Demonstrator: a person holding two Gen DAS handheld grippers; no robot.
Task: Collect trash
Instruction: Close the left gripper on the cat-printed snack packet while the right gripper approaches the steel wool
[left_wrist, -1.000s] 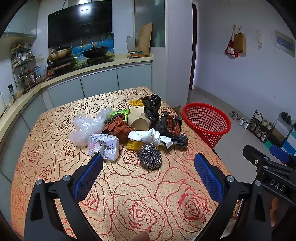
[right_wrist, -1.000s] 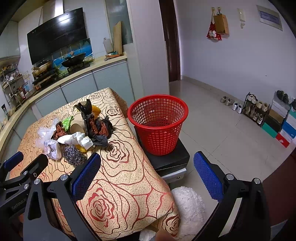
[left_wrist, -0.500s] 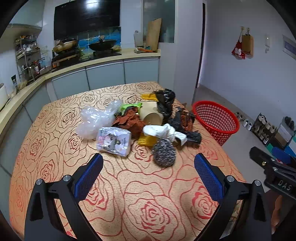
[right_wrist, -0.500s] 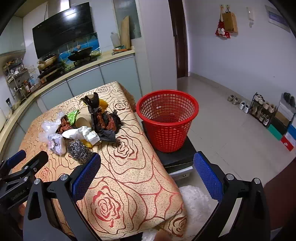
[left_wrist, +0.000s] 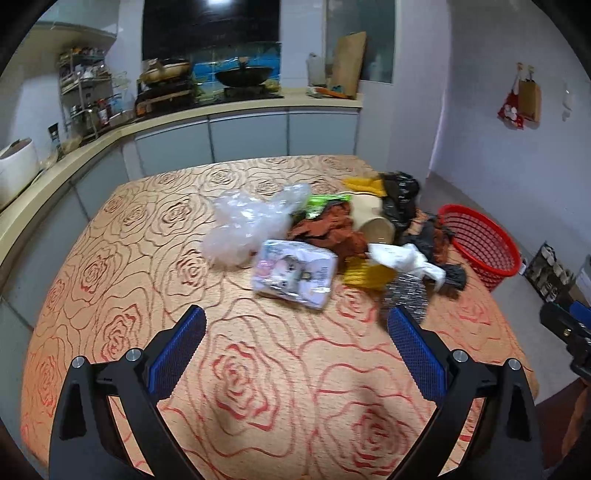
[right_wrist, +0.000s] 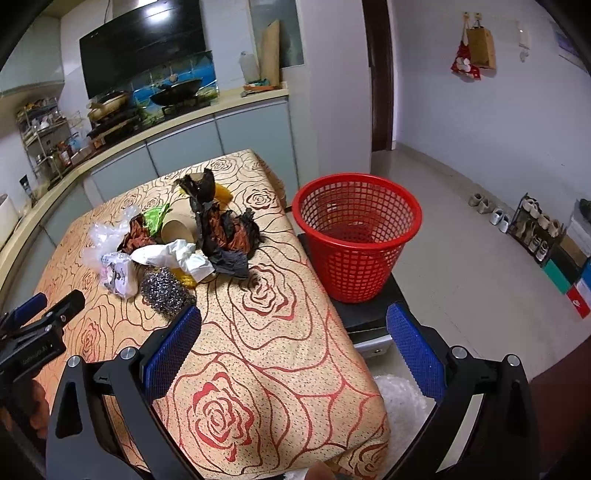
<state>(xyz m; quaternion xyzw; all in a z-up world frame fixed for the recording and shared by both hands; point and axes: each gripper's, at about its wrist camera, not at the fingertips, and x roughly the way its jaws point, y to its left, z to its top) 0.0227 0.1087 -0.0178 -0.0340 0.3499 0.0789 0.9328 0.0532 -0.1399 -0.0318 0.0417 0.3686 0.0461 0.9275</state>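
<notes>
Both sets of jaws are wide open and empty, so I'd send the left gripper (left_wrist: 295, 350) straight for the near tissue pack (left_wrist: 295, 273), then over to the red basket (right_wrist: 356, 236) on the right.

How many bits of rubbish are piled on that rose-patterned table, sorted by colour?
Roughly, as the pile overlaps:
Black bag: 1
Black-and-rust wrappers: 1
Rust wrapper: 1
Clear bag: 1
White items, tissue pack and crumpled bag: 2
Green wrapper: 1
Yellow items: 2
Tan cup: 1
Silver scourer: 1
Total: 11
</notes>
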